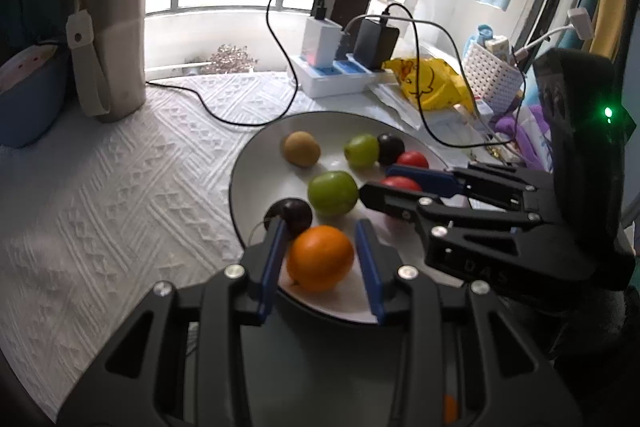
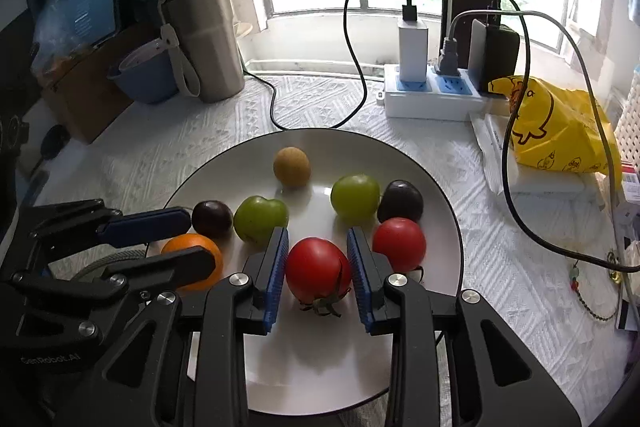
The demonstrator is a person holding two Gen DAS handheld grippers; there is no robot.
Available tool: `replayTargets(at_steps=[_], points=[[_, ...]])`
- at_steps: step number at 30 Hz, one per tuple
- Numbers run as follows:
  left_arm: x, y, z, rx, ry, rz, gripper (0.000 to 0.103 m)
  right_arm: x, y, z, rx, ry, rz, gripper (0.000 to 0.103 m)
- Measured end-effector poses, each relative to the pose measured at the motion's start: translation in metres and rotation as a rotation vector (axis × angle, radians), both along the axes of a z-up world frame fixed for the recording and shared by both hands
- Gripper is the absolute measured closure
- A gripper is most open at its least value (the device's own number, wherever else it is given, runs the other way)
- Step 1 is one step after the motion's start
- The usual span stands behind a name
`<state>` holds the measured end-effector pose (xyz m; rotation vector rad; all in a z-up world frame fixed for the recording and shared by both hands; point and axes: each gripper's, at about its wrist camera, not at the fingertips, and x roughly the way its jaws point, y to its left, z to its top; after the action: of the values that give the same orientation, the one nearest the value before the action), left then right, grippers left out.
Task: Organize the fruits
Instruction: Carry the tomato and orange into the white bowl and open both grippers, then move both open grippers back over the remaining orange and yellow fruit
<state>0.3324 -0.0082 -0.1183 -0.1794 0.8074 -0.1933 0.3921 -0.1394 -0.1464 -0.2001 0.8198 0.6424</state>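
Observation:
A white plate (image 2: pixel 400 163) holds several fruits. My left gripper (image 1: pixel 320 259) is open around an orange (image 1: pixel 320 257) at the plate's near left; a small gap shows at each pad. My right gripper (image 2: pixel 318 267) has its pads against a red tomato (image 2: pixel 318 267) resting on the plate. Beside it lie a second tomato (image 2: pixel 399 243), two green fruits (image 2: pixel 261 218) (image 2: pixel 355 197), two dark plums (image 2: pixel 212 219) (image 2: pixel 400 201) and a brown kiwi (image 2: pixel 292 166). The right gripper also shows in the left wrist view (image 1: pixel 384 183).
A steel tumbler (image 2: pixel 204 43) and blue bowl (image 2: pixel 148 75) stand at the back left. A power strip (image 2: pixel 432 95) with chargers and cables sits behind the plate. A yellow bag (image 2: pixel 560 131) and white basket (image 1: pixel 492 75) lie at the right.

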Motion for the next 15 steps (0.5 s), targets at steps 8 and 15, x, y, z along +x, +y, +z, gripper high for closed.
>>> replayTargets(at_steps=[8,15], points=[[-0.015,0.004,0.01,0.005,-0.033,0.015,0.065,-0.015,-0.002,0.012,0.011,-0.027,-0.015,0.07],[-0.042,0.003,0.02,0.015,-0.051,0.025,0.065,-0.042,-0.009,0.03,0.003,-0.096,-0.053,0.067]])
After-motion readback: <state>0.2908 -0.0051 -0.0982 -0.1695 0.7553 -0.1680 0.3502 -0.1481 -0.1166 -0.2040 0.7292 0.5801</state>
